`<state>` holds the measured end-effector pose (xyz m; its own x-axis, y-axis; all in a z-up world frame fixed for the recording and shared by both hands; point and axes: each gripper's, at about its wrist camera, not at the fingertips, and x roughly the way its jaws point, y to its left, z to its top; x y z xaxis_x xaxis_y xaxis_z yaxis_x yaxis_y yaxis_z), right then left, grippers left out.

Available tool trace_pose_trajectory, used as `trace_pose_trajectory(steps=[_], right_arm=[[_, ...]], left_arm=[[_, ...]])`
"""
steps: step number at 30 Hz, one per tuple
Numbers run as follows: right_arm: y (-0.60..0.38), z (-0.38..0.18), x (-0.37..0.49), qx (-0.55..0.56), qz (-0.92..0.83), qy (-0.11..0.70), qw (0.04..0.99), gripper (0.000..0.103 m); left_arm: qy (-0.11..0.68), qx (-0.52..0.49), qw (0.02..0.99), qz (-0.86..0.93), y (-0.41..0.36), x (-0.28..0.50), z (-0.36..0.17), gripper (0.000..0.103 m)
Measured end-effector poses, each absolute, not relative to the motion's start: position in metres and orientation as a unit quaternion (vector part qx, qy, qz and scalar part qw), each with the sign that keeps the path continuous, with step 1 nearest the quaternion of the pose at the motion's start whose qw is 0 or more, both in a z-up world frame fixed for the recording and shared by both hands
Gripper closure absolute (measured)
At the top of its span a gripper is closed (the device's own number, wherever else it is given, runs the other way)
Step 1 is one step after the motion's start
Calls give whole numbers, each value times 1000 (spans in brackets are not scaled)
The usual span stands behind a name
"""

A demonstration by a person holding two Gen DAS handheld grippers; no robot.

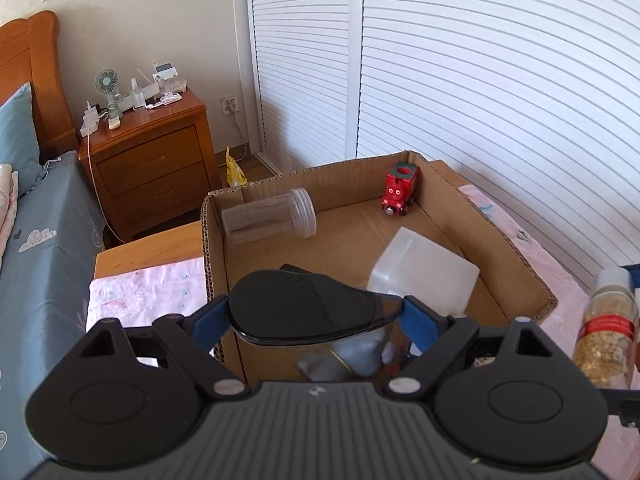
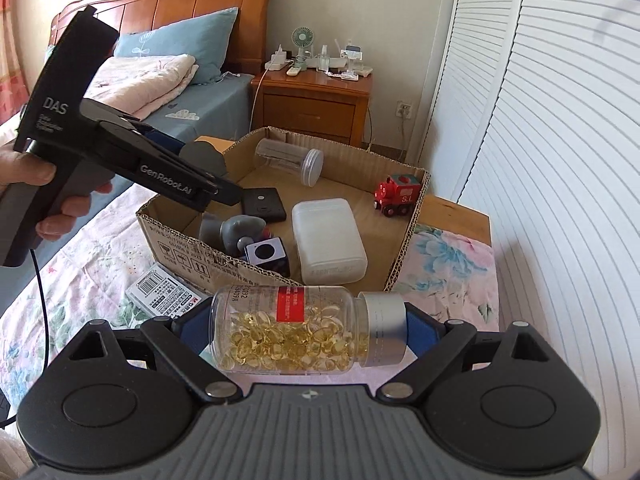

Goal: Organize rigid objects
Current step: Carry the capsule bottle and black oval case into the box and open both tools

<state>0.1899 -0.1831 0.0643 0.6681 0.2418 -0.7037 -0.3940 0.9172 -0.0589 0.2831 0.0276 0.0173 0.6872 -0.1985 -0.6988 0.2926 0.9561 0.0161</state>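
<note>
My left gripper [image 1: 316, 312] is shut on a flat black oval object [image 1: 304, 306] and holds it over the near left part of an open cardboard box [image 1: 504, 236]. In the right wrist view the left gripper [image 2: 208, 172] holds that object [image 2: 202, 158] above the box [image 2: 408, 236]. My right gripper [image 2: 308, 330] is shut on a clear capsule bottle [image 2: 296, 330] with a silver cap, held sideways just in front of the box. The bottle also shows in the left wrist view [image 1: 606, 328].
Inside the box lie a clear jar [image 2: 290, 160], a red toy train [image 2: 396, 194], a white plastic case [image 2: 328, 240], a black square device [image 2: 264, 204], a grey figure [image 2: 234, 232] and a black-and-white cube [image 2: 268, 256]. A printed packet [image 2: 162, 292] lies on the floral cloth. A nightstand [image 1: 148, 156] stands behind.
</note>
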Motion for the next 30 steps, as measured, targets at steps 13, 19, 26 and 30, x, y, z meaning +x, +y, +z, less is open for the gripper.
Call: trace_pose_trajectory(steps=[13, 19, 26, 30], right_arm=[[-165, 78, 211, -107, 180, 364, 908, 7], [-154, 84, 240, -94, 180, 370, 906, 7], [-138, 85, 289, -77, 162, 385, 905, 7], [-126, 77, 319, -81, 148, 398, 901, 7]], left_arm=[[390, 46, 909, -144, 52, 246, 6, 4], [386, 68, 910, -134, 52, 209, 8, 4], [381, 54, 917, -108, 64, 180, 5, 4], [379, 38, 918, -114, 69, 169, 3, 4]])
